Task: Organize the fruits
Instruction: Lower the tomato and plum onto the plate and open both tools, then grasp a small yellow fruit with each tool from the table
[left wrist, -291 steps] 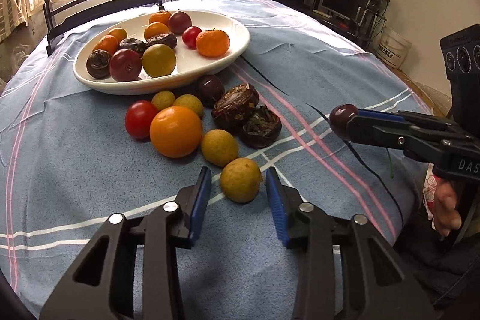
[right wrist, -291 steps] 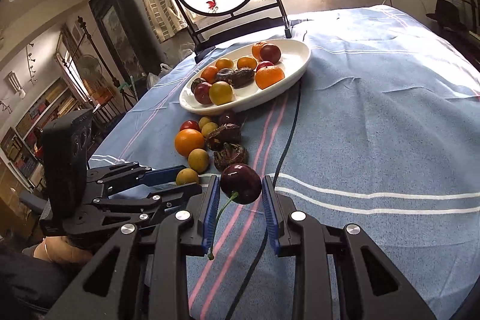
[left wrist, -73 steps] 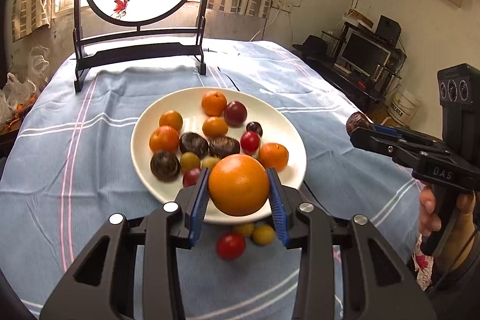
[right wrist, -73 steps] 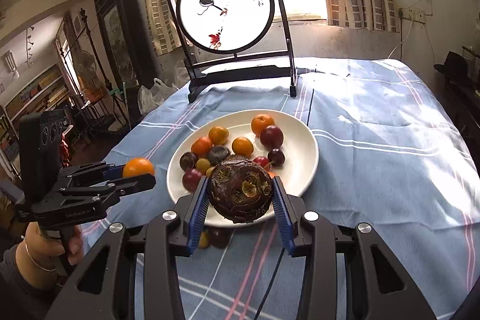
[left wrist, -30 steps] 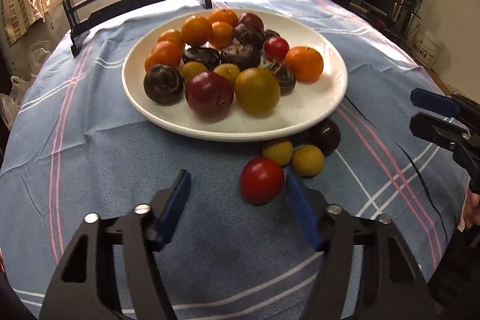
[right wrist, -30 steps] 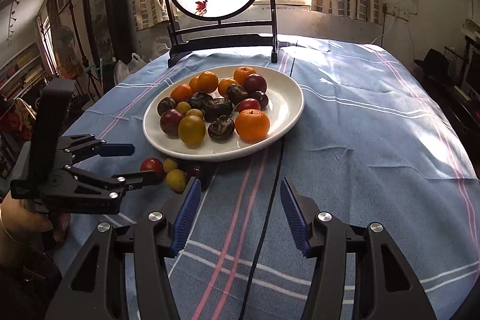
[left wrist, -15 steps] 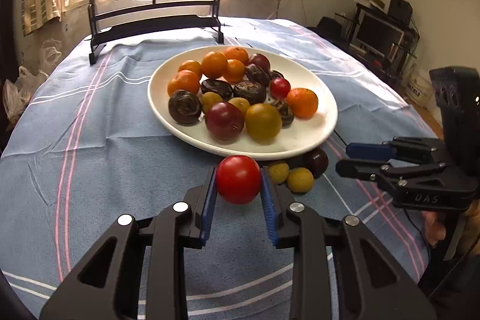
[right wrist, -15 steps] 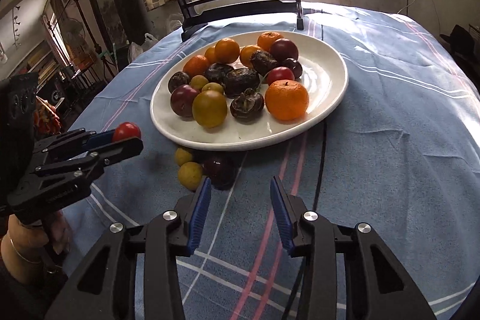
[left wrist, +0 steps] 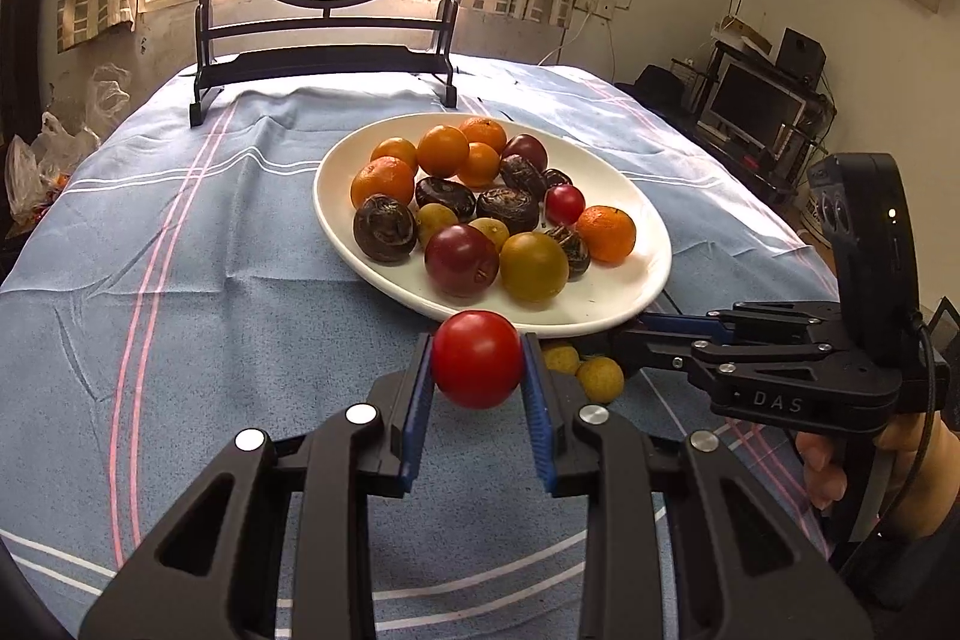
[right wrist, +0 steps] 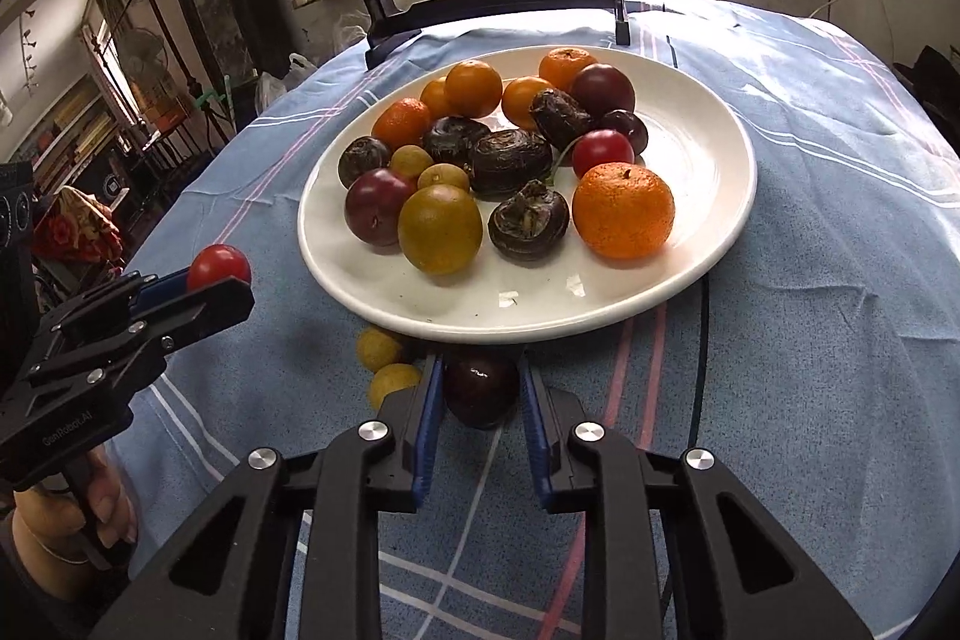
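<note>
My left tongs (left wrist: 477,388) now grip the red tomato (left wrist: 476,360), lifted off the table toward the plate (left wrist: 651,280). My right tongs (right wrist: 480,400) have dropped around the dark plum (right wrist: 480,388), not visibly squeezing; two yellow fruits (right wrist: 393,381) remain.

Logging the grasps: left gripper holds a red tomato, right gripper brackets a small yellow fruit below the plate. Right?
Not quite. The left gripper does hold the red tomato, but the right wrist view shows the right gripper bracketing a dark plum below the plate, not a yellow fruit.
</note>
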{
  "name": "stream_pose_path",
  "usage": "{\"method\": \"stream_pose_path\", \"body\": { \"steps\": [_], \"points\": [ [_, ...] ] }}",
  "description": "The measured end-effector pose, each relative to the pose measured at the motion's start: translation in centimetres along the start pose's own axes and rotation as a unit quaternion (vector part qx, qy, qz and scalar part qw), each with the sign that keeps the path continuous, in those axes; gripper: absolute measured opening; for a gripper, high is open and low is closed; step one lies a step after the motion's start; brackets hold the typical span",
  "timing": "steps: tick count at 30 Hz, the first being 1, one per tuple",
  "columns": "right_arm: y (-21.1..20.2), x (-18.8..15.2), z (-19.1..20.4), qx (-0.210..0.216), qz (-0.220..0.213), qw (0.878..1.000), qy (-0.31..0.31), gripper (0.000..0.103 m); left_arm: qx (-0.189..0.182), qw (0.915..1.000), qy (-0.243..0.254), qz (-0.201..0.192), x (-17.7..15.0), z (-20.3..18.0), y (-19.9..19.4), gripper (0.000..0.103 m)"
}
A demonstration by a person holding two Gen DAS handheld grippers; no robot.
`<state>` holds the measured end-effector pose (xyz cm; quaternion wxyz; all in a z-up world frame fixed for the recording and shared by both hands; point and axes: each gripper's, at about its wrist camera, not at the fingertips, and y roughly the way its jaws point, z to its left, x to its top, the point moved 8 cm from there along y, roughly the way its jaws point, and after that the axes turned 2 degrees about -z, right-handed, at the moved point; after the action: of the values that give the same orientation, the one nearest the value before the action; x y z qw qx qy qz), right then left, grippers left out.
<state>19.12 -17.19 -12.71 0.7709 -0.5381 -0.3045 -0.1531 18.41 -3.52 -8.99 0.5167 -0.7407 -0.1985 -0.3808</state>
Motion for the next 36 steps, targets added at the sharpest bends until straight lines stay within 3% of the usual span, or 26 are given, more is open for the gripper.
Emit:
{"method": "stream_pose_path", "body": {
  "steps": [6,10,15,19,20,23,25,28,31,36],
  "points": [
    [-3.3,-0.2,0.4,0.039,-0.033,0.999,0.001,0.025,-0.002,0.9999,-0.004,-0.010,0.1,0.1,-0.4,0.027],
    [-5.8,0.3,-0.2,0.066,-0.058,0.996,0.009,0.025,-0.027,0.9995,-0.014,-0.006,0.7,-0.1,-0.5,0.028],
    [-7.3,4.4,-2.3,0.053,-0.093,0.994,0.022,0.025,-0.040,0.9991,-0.010,0.002,4.6,-0.7,0.8,0.028],
    [-5.9,8.5,-4.0,0.036,-0.100,0.994,0.036,0.025,-0.039,0.9991,0.003,0.018,7.8,-1.5,3.7,0.028],
    [-5.2,9.4,-4.3,0.032,-0.099,0.994,0.040,0.025,-0.038,0.9989,0.005,0.026,8.4,-1.6,4.7,0.031],
    [-3.0,11.5,-4.6,0.022,-0.095,0.994,0.040,0.027,-0.025,0.9989,0.013,0.037,9.8,-1.2,7.4,0.063],
    [-1.8,12.0,-4.4,0.022,-0.087,0.996,0.029,0.032,-0.028,0.9987,-0.002,0.043,10.2,-0.6,8.4,0.064],
    [-1.7,11.5,-4.3,0.018,-0.083,0.996,0.031,0.037,-0.033,0.9987,-0.018,0.036,9.9,-0.3,7.5,0.064],
    [-3.4,9.8,-4.0,0.011,-0.086,0.996,0.016,0.039,-0.015,0.9994,0.019,0.024,8.2,-0.9,5.2,0.064],
    [-4.2,3.5,-0.8,0.030,-0.036,0.998,-0.052,0.039,-0.003,0.9982,0.049,0.035,3.4,-1.4,1.8,0.064]
  ]
}}
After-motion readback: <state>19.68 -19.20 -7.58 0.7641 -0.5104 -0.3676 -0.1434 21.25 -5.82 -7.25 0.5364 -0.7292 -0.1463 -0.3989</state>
